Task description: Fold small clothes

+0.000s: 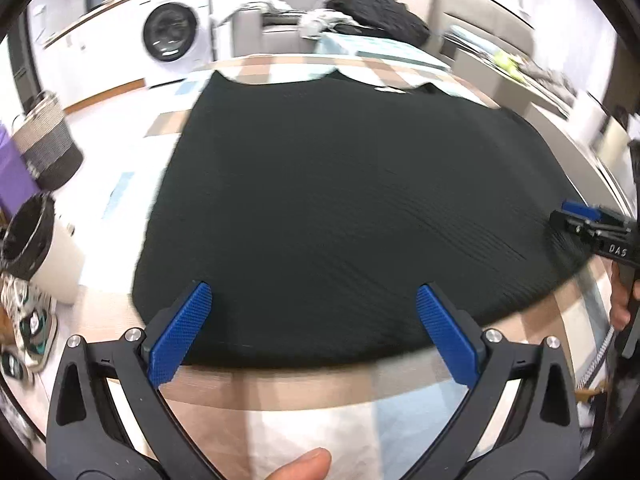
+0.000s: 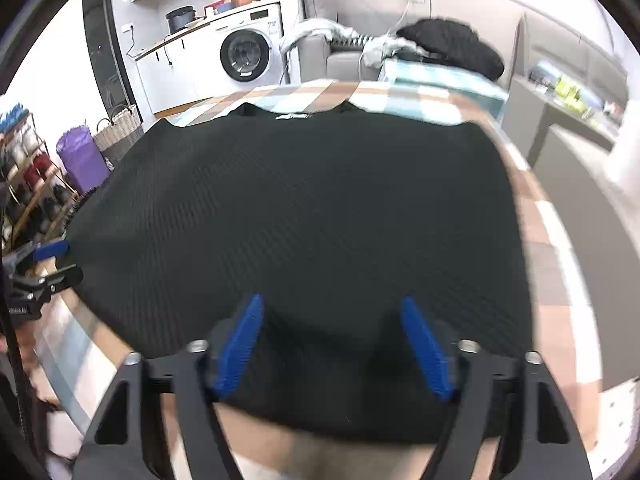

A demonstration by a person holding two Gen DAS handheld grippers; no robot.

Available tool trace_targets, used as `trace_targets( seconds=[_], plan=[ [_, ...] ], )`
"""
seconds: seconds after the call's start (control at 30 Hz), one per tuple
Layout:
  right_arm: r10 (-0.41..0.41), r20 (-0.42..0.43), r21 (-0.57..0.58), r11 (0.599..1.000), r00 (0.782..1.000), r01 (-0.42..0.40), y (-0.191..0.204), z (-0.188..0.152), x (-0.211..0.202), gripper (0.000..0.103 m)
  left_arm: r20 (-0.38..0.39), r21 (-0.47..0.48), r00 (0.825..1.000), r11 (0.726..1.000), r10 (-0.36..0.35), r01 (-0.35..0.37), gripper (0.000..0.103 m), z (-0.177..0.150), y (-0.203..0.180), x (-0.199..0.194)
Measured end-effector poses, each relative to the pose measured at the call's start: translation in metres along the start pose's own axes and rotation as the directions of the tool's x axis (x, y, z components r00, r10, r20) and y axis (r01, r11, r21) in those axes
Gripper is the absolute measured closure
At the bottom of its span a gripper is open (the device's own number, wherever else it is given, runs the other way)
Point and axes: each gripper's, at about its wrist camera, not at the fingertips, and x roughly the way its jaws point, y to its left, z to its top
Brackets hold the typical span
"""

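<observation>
Garment (image 1: 340, 208) flat, left view's thumb (image 1: 298, 466)

black ribbed top (image 1: 340, 208) | spread flat, unfolded | on checkered tablecloth, neckline at far edge

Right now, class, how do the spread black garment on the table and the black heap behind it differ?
The black garment lies spread flat on the checked tablecloth; the black heap is bunched up beyond the table's far end. The garment shows fine ribbing and a neckline with a label; the heap shows no clear shape. The garment sits near both open hand-held grippers; the heap is far from them. Both are dark fabric.
</observation>
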Motion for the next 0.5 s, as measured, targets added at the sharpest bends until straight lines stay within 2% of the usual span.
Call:
trace_targets(
  seconds=[0.2, 0.3, 0.4, 0.5],
  plan=[
    [-0.062, -0.013, -0.097, 0.993, 0.998, 0.060, 0.014, 0.007, 0.017, 0.034, -0.025, -0.061, 0.998, 0.997, 0.056, -0.057, 0.001, 0.001, 0.033, 0.004],
    [-0.054, -0.019, -0.078, 0.996, 0.998, 0.052, 0.004, 0.001, 0.007, 0.034, -0.031, -0.080, 0.998, 0.995, 0.058, -0.060, 0.001, -0.005, 0.043, 0.003],
    [-0.165, -0.008, -0.052, 0.985, 0.986, 0.164, -0.017, -0.011, -0.005, 0.034, -0.047, -0.106, 0.996, 0.992, 0.070, -0.074, 0.001, -0.013, 0.055, 0.003],
    [-0.178, -0.005, -0.004, 0.984, 0.984, 0.178, -0.036, -0.024, -0.015, 0.034, -0.051, -0.139, 0.997, 0.988, 0.057, -0.064, 0.001, -0.024, 0.066, 0.001]
  ],
)
